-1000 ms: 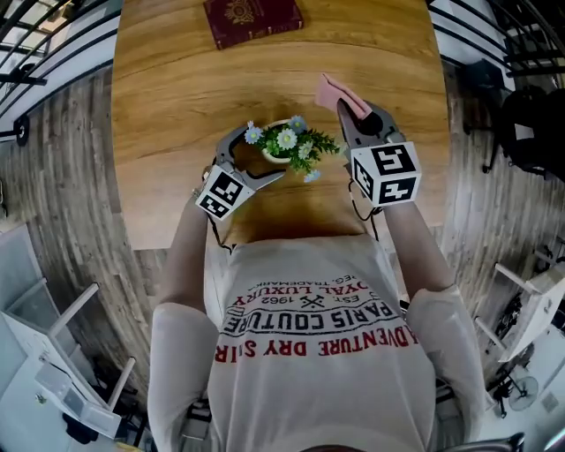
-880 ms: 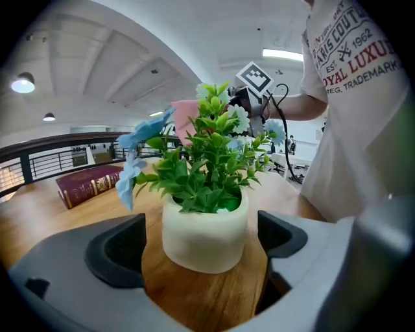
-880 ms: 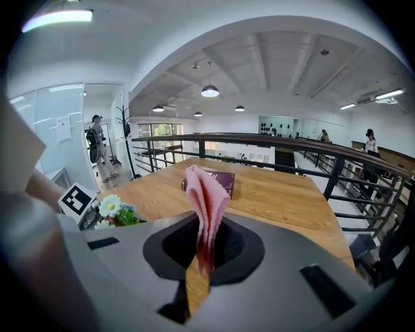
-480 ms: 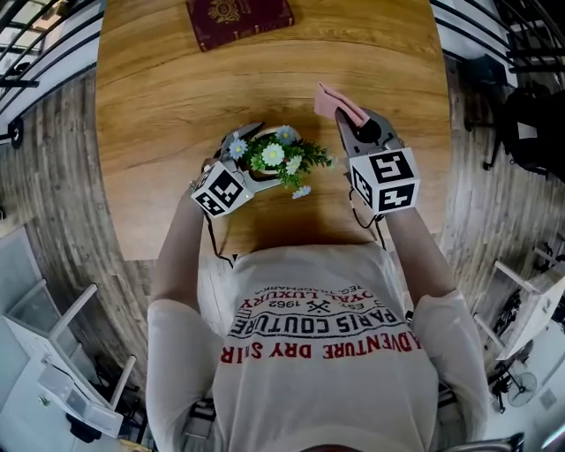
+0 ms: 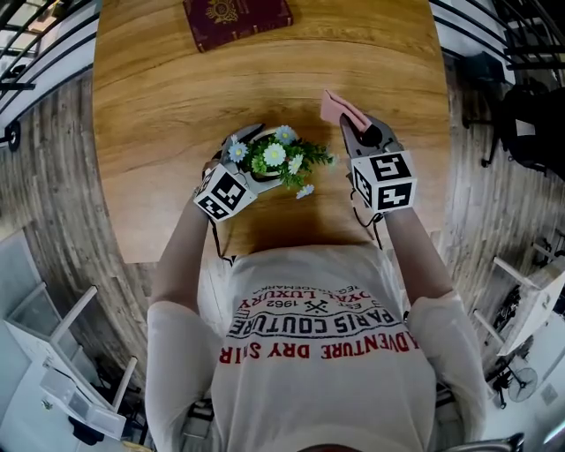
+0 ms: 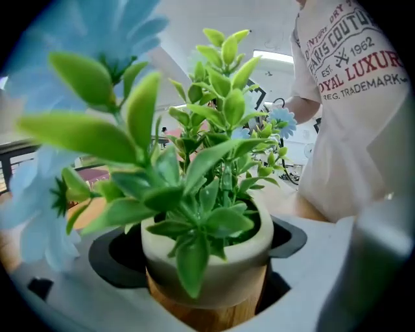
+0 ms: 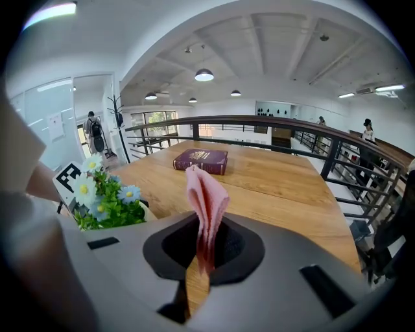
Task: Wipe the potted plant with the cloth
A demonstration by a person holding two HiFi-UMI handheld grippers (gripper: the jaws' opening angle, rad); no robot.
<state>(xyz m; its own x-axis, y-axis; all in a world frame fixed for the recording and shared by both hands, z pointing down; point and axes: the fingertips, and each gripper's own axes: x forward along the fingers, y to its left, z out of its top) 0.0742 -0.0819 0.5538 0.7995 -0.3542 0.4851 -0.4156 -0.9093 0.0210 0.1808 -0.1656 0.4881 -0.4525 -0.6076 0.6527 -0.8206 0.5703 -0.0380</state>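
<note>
The plant (image 5: 281, 161) has green leaves and pale-blue and white daisies with yellow centres, and its pot (image 6: 241, 266) is cream above and brown wood below. The cloth (image 5: 341, 108) is pink, the book (image 5: 237, 19) maroon with a gold emblem, and the table (image 5: 168, 88) honey-brown with streaked grain. The left cube (image 5: 221, 192) and right cube (image 5: 383, 181) are white with black square markers, and the shirt (image 5: 322, 371) is off-white with red and black lettering.

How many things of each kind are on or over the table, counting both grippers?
Potted plant: 1
Pink cloth: 1
Red book: 1
Grippers: 2, the left gripper and the right gripper
Total: 5
</note>
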